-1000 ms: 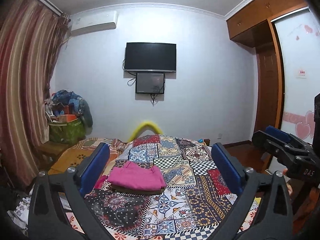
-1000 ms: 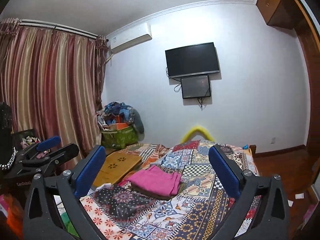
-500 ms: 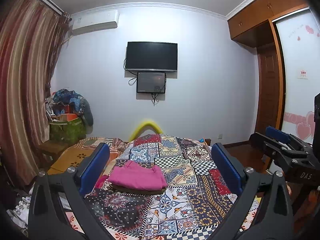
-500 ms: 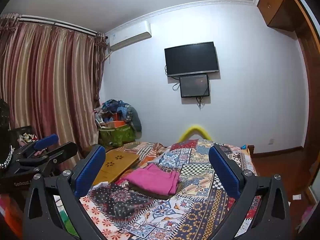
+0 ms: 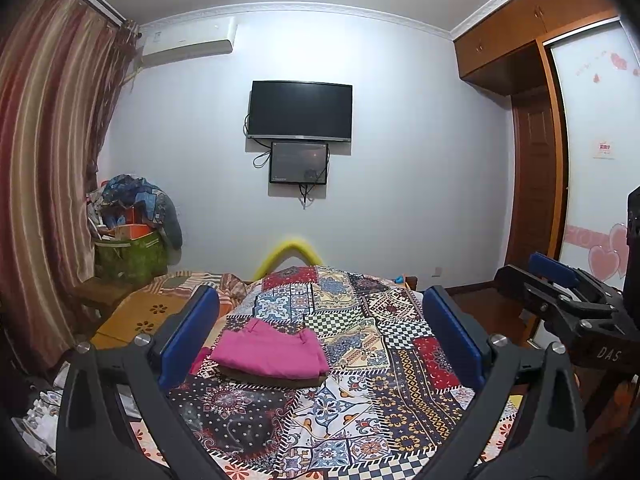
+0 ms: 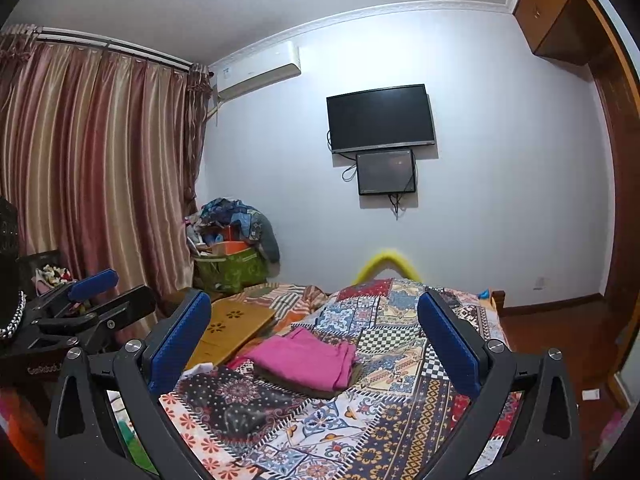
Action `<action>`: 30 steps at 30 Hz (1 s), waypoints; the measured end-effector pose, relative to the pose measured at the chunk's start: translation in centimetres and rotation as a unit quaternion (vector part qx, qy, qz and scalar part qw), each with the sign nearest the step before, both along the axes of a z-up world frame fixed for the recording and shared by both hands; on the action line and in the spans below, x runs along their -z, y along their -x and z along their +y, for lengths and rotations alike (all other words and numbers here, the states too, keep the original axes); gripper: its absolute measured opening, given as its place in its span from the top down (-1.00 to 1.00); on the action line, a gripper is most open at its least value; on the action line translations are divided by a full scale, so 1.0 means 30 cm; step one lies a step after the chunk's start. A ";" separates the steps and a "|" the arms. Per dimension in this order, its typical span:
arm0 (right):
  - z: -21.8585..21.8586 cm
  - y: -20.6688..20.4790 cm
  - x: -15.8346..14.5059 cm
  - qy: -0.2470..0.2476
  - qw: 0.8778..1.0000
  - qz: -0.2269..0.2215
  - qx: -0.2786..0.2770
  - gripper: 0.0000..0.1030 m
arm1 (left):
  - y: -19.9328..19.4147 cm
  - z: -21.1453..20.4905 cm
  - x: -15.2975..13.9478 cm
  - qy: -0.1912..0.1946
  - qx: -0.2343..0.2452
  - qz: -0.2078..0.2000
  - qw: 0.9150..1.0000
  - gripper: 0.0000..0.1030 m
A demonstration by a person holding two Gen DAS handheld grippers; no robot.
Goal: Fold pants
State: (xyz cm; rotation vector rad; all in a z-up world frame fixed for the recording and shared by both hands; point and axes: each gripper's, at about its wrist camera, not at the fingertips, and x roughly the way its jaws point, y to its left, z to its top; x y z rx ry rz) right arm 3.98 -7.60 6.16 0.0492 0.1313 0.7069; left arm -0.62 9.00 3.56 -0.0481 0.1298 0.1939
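The pink pants [image 5: 270, 350] lie already folded into a flat rectangular stack on a darker folded garment [image 5: 276, 378], on the left half of the patchwork bedspread [image 5: 360, 400] of the bed. Expect soft, light, limp cloth that sags when lifted; take hold at the doubled fold edges or corners, both layers together. Left tool [image 5: 320, 332]: jaws spread wide, empty, held above the bed's near end. Right tool [image 6: 314, 340]: jaws likewise spread, grasping nothing, well apart from the pants
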 end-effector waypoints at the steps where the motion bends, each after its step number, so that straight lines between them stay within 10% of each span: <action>1: 0.001 -0.001 0.000 0.000 1.000 0.000 0.001 -0.99 | -0.003 0.001 0.000 0.001 0.002 0.000 1.000 -1.00; 30: -0.005 0.004 -0.005 -0.002 1.000 0.000 0.008 -1.00 | -0.018 -0.007 0.016 0.007 0.018 0.008 1.000 -1.00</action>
